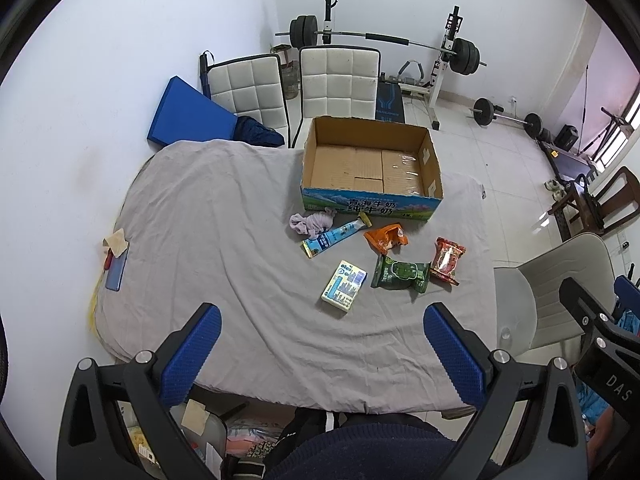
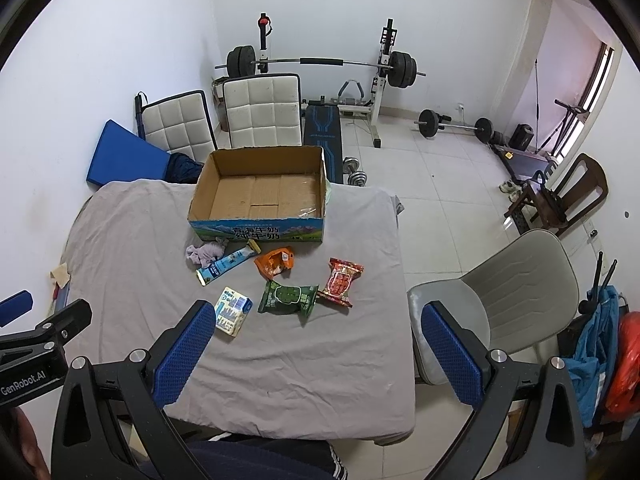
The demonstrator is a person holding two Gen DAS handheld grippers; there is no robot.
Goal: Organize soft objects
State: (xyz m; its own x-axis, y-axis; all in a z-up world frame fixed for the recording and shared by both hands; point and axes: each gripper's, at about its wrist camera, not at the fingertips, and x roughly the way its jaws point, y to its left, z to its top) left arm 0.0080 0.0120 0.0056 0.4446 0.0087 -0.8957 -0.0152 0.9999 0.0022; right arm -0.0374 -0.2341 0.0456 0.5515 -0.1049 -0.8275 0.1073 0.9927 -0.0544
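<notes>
An open cardboard box (image 1: 372, 168) (image 2: 260, 196) stands empty at the far side of a table under a grey cloth (image 1: 224, 248) (image 2: 140, 240). In front of it lie a lilac cloth (image 1: 312, 222) (image 2: 206, 252), a blue tube pack (image 1: 334, 237) (image 2: 226, 266), an orange pouch (image 1: 386, 237) (image 2: 276, 265), a green pack (image 1: 401, 275) (image 2: 287, 299), a red pack (image 1: 447, 260) (image 2: 341, 281) and a pale carton (image 1: 344, 286) (image 2: 233, 310). My left gripper (image 1: 320, 354) and right gripper (image 2: 316, 350) are open and empty, held above the table's near edge.
A phone (image 1: 116, 272) and a tan wipe (image 1: 116, 242) lie at the table's left edge. Two white chairs (image 1: 336, 80) stand behind the table, a grey chair (image 2: 512, 300) to its right. A barbell rack (image 2: 320, 64) and weights fill the far floor.
</notes>
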